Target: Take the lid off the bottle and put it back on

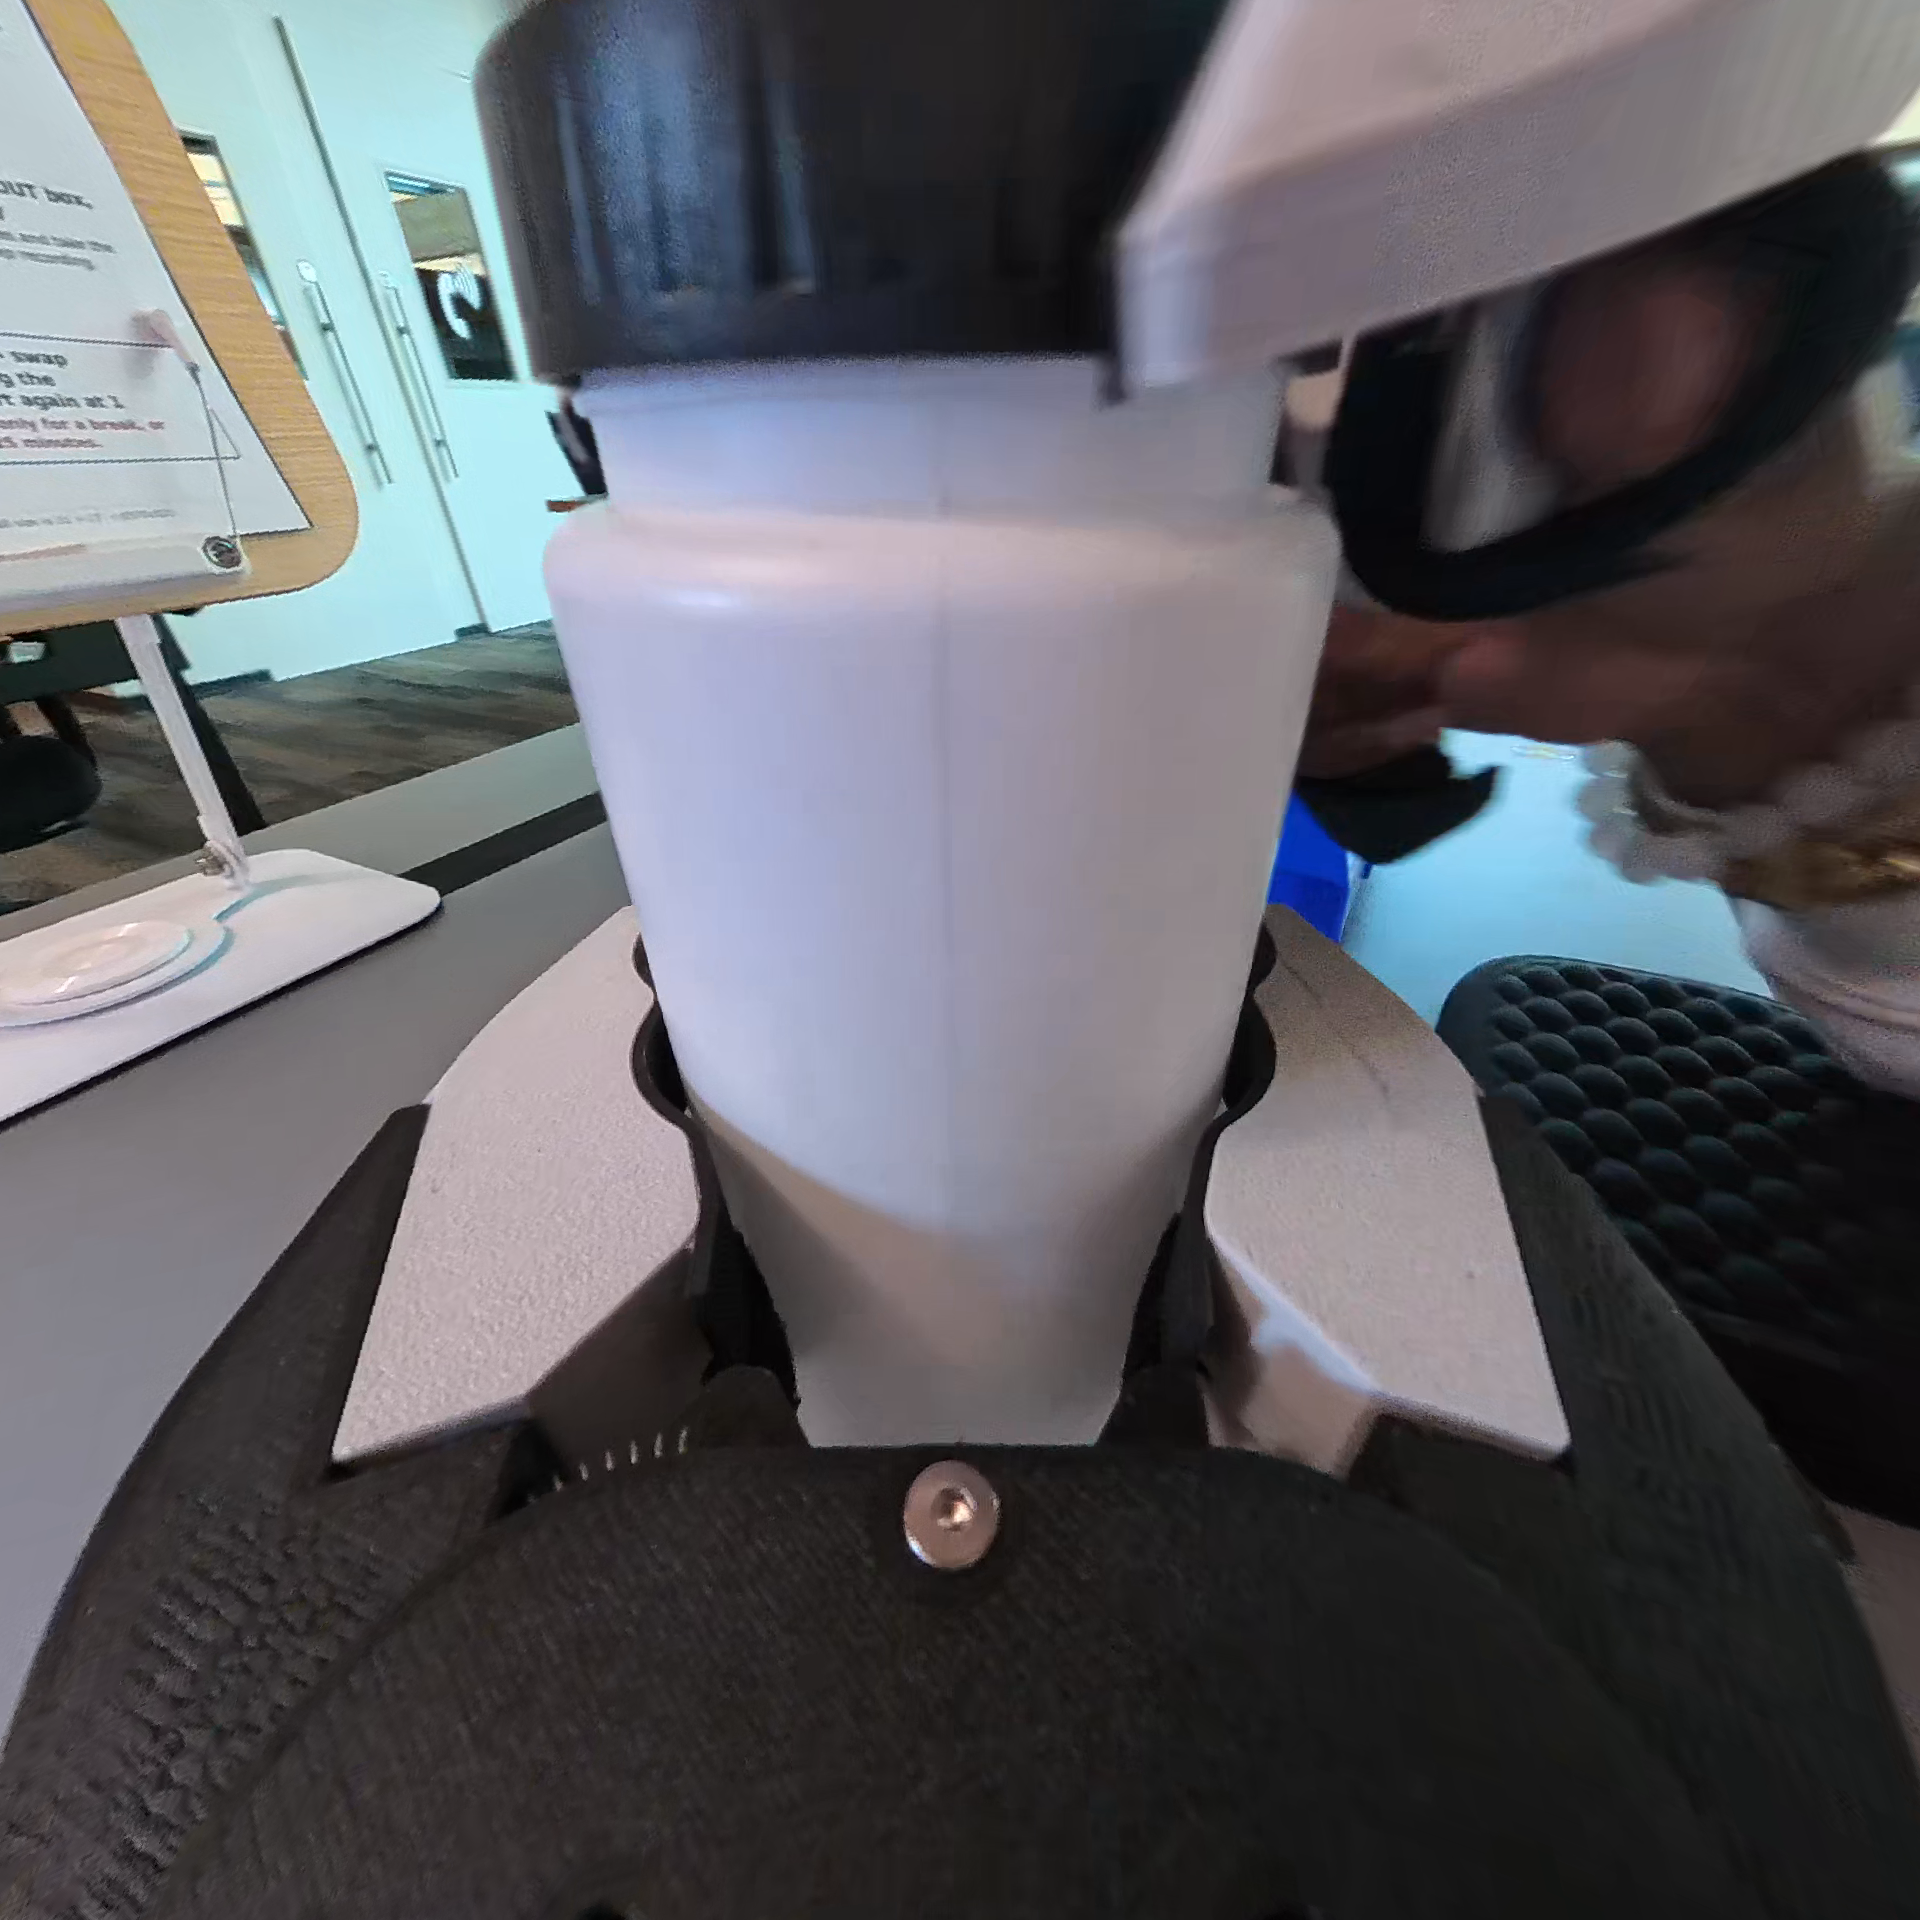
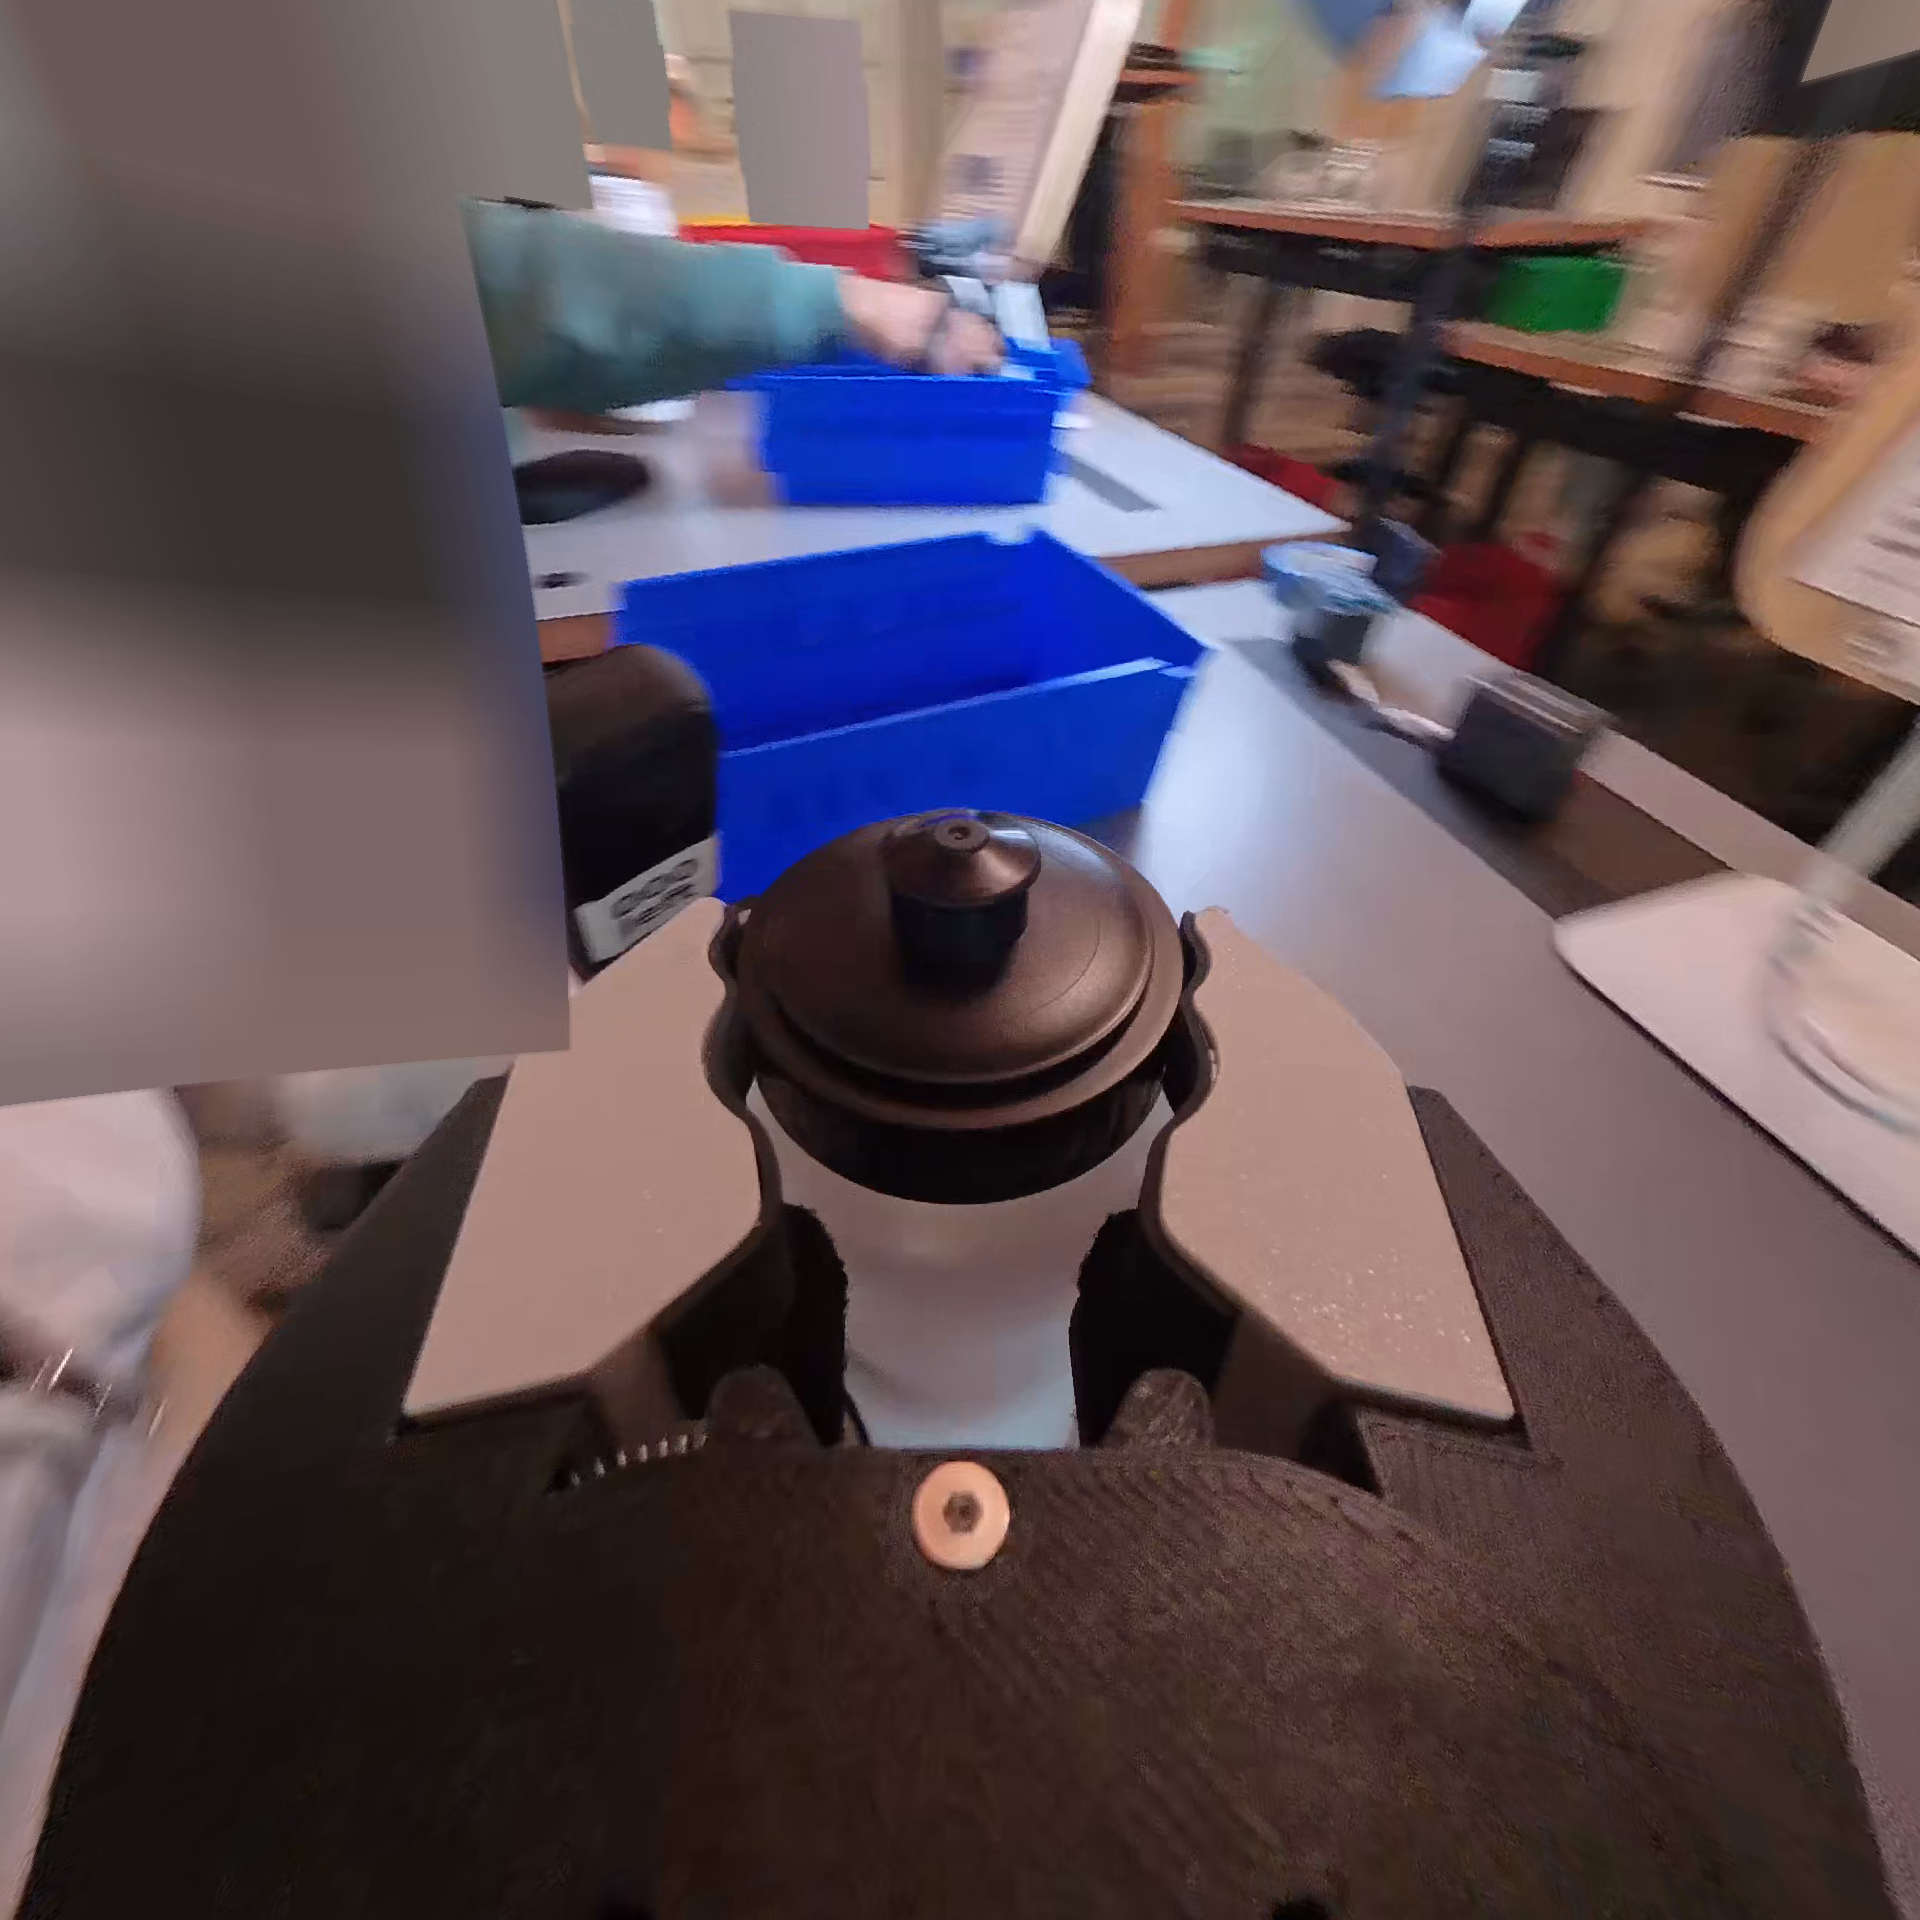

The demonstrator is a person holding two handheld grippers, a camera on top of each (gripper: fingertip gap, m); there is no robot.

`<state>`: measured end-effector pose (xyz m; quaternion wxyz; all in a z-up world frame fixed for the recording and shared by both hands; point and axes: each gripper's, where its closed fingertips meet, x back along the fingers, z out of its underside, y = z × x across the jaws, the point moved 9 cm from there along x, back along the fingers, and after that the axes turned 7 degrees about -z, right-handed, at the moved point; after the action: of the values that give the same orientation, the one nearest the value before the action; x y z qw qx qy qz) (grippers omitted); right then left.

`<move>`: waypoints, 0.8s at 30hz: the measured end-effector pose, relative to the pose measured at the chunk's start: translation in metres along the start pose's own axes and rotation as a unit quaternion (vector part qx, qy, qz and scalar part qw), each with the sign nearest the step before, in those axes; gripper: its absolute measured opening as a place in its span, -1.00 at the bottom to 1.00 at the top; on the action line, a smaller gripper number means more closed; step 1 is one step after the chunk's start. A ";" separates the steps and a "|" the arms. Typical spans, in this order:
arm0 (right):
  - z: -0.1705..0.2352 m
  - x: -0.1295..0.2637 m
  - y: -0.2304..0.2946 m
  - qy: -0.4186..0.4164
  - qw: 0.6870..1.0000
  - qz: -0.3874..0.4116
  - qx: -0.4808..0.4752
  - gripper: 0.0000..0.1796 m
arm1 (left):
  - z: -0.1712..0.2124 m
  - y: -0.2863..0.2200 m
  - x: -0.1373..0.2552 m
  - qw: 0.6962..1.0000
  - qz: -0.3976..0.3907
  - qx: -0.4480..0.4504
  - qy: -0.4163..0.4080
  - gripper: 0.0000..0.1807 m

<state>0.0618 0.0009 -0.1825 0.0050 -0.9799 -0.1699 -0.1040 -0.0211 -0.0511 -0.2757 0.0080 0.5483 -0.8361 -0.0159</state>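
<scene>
A white plastic bottle (image 1: 935, 831) stands upright, filling the left wrist view. My left gripper (image 1: 951, 1039) is shut on the bottle's body, one finger on each side. A black screw lid (image 1: 790, 187) with a spout sits on the bottle's neck. In the right wrist view the lid (image 2: 956, 997) shows from above, with the white bottle (image 2: 961, 1330) below it. My right gripper (image 2: 961, 1029) is shut on the lid's rim from both sides. A grey finger of the right gripper (image 1: 1455, 177) shows at the lid in the left wrist view.
The dark grey table (image 2: 1351, 831) carries a blue bin (image 2: 914, 686) behind the bottle and a second blue bin (image 2: 904, 436) farther back. A white sign stand base (image 1: 156, 956) sits at the left. A black mesh chair (image 1: 1714, 1143) is at the right. A person's sleeve (image 2: 644, 301) reaches over the far bin. Left tips to right tips: about 9 centimetres.
</scene>
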 end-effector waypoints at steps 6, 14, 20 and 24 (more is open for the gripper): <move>-0.003 -0.003 0.020 0.030 0.993 0.114 0.015 0.22 | 0.000 0.000 -0.001 1.000 0.002 0.001 -0.001 0.13; -0.011 0.006 -0.018 -0.031 0.970 -0.227 0.086 0.12 | 0.001 0.000 0.000 0.998 0.057 0.010 -0.011 0.13; -0.002 0.003 -0.017 -0.045 0.977 -0.196 0.067 -0.13 | 0.001 -0.002 0.001 0.999 0.048 0.008 -0.010 0.13; 0.001 0.007 0.008 -0.054 0.998 -0.005 0.037 -0.13 | 0.000 -0.007 0.000 1.000 0.029 0.000 -0.011 0.13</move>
<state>0.0713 -0.0038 -0.1820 0.0317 -0.9823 -0.1790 -0.0446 -0.0151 -0.0541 -0.2764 -0.0004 0.5233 -0.8519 -0.0218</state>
